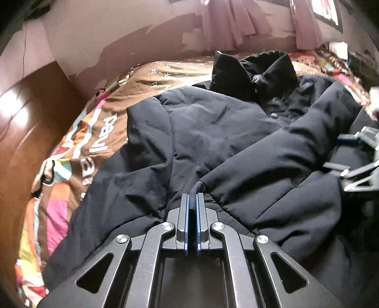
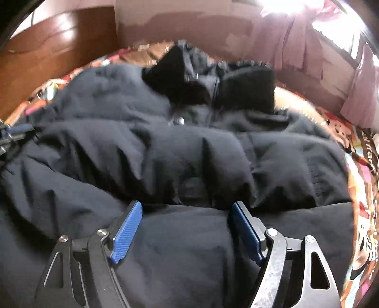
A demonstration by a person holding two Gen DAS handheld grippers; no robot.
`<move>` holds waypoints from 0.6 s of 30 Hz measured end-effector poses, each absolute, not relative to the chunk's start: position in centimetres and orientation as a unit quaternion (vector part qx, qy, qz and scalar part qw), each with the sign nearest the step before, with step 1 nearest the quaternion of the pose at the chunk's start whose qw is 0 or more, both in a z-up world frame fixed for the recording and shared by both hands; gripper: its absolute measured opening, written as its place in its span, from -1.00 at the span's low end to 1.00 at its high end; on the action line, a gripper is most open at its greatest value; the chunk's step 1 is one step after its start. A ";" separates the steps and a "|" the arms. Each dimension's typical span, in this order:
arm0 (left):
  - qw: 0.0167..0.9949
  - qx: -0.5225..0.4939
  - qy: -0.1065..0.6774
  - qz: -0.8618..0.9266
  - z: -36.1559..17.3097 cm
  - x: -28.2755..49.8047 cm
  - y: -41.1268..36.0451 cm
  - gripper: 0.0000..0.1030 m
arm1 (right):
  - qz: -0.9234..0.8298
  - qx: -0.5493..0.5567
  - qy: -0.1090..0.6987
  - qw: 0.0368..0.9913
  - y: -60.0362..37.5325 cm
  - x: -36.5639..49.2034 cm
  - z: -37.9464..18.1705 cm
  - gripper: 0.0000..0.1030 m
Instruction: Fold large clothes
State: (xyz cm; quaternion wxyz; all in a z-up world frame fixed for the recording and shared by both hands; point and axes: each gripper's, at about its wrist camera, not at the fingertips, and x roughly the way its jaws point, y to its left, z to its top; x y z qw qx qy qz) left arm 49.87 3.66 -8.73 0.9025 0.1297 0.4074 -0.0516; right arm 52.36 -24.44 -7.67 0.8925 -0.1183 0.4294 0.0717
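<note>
On my left wrist feed the big dark navy padded jacket point(image 1: 213, 132) fills the middle of the frame, lying on the bed with its long axis running from the bottom edge up toward the upper right, where its black collar point(image 1: 255, 71) stands open and points at the far wall. One puffy sleeve point(image 1: 296, 142) lies folded diagonally across the body, from the right side down to the centre. My left gripper point(image 1: 192, 201) has its blue-padded fingers pressed almost together on a pinch of the jacket's fabric at the sleeve's lower end. My right gripper point(image 1: 355, 165) shows at the right edge of that feed, down on the jacket; in its own view, the right gripper point(image 2: 187, 213) stands wide apart, blue pads point(image 2: 126, 232) either side of a swell of jacket point(image 2: 189, 154) with nothing clamped between them, and the collar point(image 2: 213, 80) sits top centre, blurred. Under the jacket is a multicoloured patterned bedspread point(image 1: 94, 132) in brown, pink and orange with white lettering, showing along the left of the left feed. A reddish-brown wooden panel point(image 1: 30, 113) occupies the far left, a pinkish wall with patchy paint point(image 1: 118, 35) runs across the top, and pale purple curtains point(image 1: 232, 21) hang at the upper right beside a bright window point(image 2: 331, 26).
</note>
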 end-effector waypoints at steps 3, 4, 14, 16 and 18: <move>0.907 0.075 0.410 -0.065 -7.9 49.7 4.9 -0.87 | 0.080 -0.118 0.436 0.889 -24.7 52.8 -9.4 0.55; 0.907 0.055 0.411 -0.070 -7.6 49.7 5.2 -0.85 | 0.082 -0.117 0.437 0.888 -24.8 52.9 -9.7 0.55; 0.927 -0.099 0.362 -0.011 -3.7 45.0 12.2 0.57 | 0.083 -0.107 0.410 0.902 -25.4 51.8 -9.4 0.74; 0.926 -0.119 0.358 0.014 -3.3 44.0 14.6 0.59 | 0.082 -0.106 0.407 0.904 -25.5 51.7 -9.4 0.79; 0.920 -0.134 0.365 0.046 -3.4 43.3 16.7 0.59 | 0.080 -0.107 0.405 0.905 -25.4 51.7 -9.4 0.81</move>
